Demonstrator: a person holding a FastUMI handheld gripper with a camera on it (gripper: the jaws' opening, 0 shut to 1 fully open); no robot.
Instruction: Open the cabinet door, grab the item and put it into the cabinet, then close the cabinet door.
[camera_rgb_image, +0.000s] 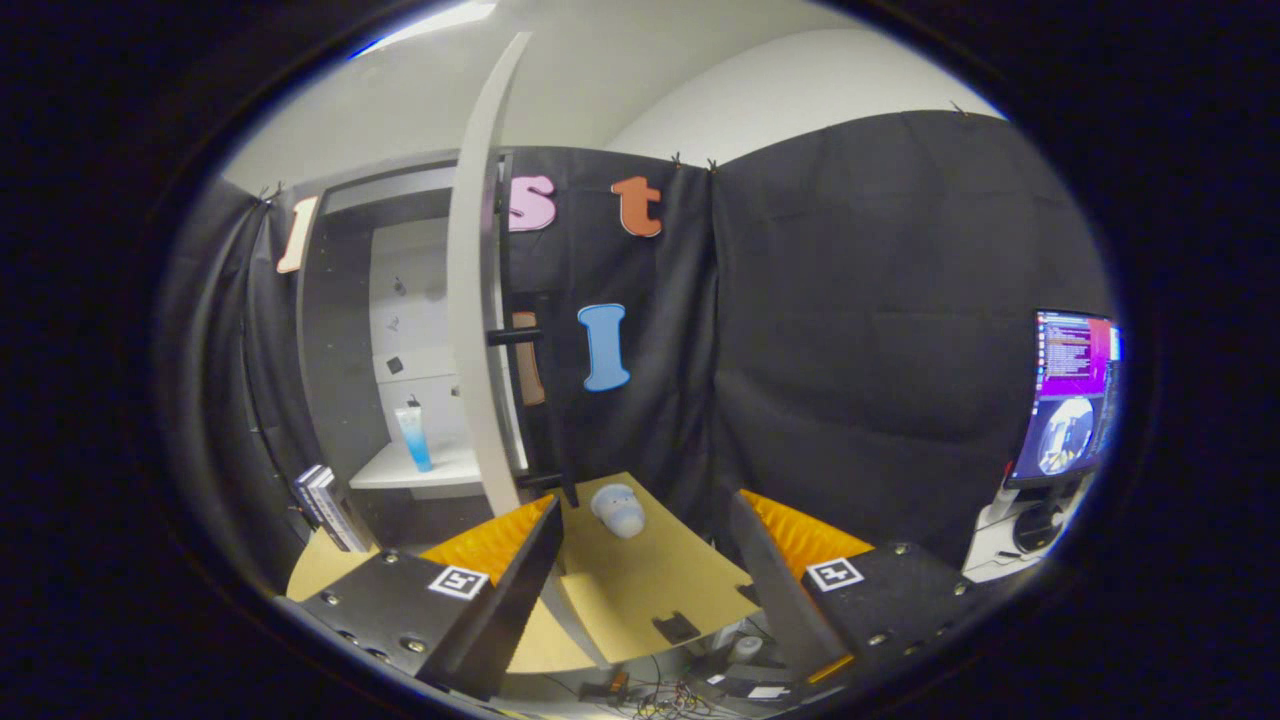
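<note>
Already the cabinet door (478, 300) stands swung open edge-on, baring a shelf (420, 470) where a blue tube (414, 438) stands upright. The gripper (645, 570) is spread wide and empty, well back, so closing seems next. A pale item (619, 508) lies on the surface (640, 590) just ahead; books (328, 508) lean below the shelf.

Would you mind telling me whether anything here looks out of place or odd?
Nothing stands out. The white cabinet door is open, a blue tube stands upright on the shelf, and the open gripper holds nothing.
</note>
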